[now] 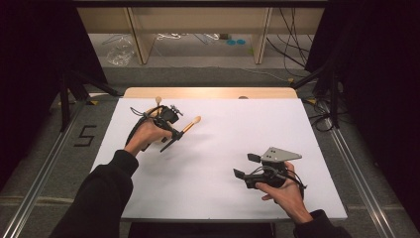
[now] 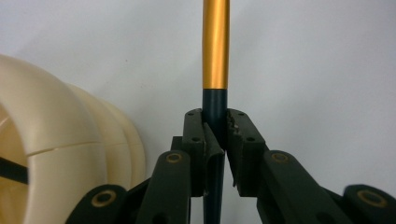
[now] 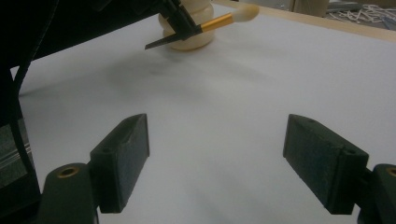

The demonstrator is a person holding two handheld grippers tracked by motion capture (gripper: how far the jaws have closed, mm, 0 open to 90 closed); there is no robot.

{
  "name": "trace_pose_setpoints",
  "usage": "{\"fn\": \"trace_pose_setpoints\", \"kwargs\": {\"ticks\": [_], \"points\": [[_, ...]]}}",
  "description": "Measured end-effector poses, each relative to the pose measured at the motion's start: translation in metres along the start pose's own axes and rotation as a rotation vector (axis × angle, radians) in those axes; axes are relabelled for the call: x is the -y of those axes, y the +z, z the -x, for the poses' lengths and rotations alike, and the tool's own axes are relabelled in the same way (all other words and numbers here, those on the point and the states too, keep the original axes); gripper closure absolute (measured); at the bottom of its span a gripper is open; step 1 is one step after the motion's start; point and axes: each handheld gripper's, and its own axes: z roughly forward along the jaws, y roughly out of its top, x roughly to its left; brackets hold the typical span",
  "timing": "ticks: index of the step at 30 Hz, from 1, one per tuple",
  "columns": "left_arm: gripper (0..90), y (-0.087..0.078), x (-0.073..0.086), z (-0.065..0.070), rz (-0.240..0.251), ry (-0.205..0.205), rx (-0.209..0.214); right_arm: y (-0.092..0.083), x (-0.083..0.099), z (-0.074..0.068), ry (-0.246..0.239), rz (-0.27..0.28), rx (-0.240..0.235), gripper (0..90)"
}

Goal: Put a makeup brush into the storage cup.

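Left gripper (image 1: 174,133) pinches a makeup brush (image 1: 185,128) above the white table (image 1: 208,178).
Its jaws clamp the dark handle; the cream holder (image 2: 56,154) sits at nine o'clock. The right gripper (image 1: 242,166), spread and holding nothing, rests at four o'clock, well apart.

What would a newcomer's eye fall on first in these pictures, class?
First, the makeup brush with its gold ferrule, dark handle and cream tip, clamped by the left gripper above the far left of the white table sheet. Beside it stands a cream ribbed holder. The right gripper rests near the front right, jaws wide open, holding nothing.
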Motion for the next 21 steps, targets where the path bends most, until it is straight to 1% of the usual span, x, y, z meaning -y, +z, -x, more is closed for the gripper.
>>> {"fn": "trace_pose_setpoints", "kwargs": {"ticks": [4, 7, 8, 9, 10, 11, 12, 14, 16, 20, 21], "points": [[78.4, -0.011, 0.003, -0.003, 0.052, -0.010, -0.004, 0.000, 0.000, 0.000, 0.000, 0.002, 0.001, 23.7], [78.3, -0.017, 0.005, -0.005, 0.080, -0.014, -0.007, 0.000, 0.000, 0.000, 0.000, 0.003, 0.001, 23.7], [78.4, -0.021, 0.006, -0.006, 0.099, -0.016, -0.009, 0.000, 0.000, -0.001, 0.015, -0.007, -0.009, 23.7], [78.3, -0.022, 0.007, -0.006, 0.121, -0.038, -0.009, 0.000, 0.000, 0.000, 0.001, 0.003, 0.002, 23.7], [78.4, -0.023, 0.008, -0.005, 0.129, -0.046, 0.000, 0.000, 0.000, 0.000, 0.001, 0.002, 0.001, 23.7], [78.3, -0.025, 0.009, -0.006, 0.132, -0.043, -0.002, 0.000, 0.000, 0.000, 0.001, 0.002, 0.001, 23.7], [78.4, -0.027, 0.010, -0.006, 0.152, -0.051, -0.007, 0.000, 0.000, 0.000, 0.001, 0.001, 0.001, 23.7], [78.3, -0.029, 0.012, -0.006, 0.158, -0.050, -0.001, 0.000, 0.000, 0.000, 0.001, 0.000, -0.003, 23.6], [78.3, -0.030, 0.014, -0.005, 0.180, -0.065, 0.001, 0.000, 0.000, 0.000, 0.001, 0.000, -0.004, 23.7], [78.3, -0.034, 0.017, -0.005, 0.195, -0.062, -0.003, 0.000, 0.000, 0.000, 0.003, -0.001, -0.004, 23.7], [78.4, -0.034, 0.018, -0.005, 0.209, -0.075, -0.004, 0.000, 0.000, 0.000, 0.003, 0.000, -0.004, 23.7]]}}
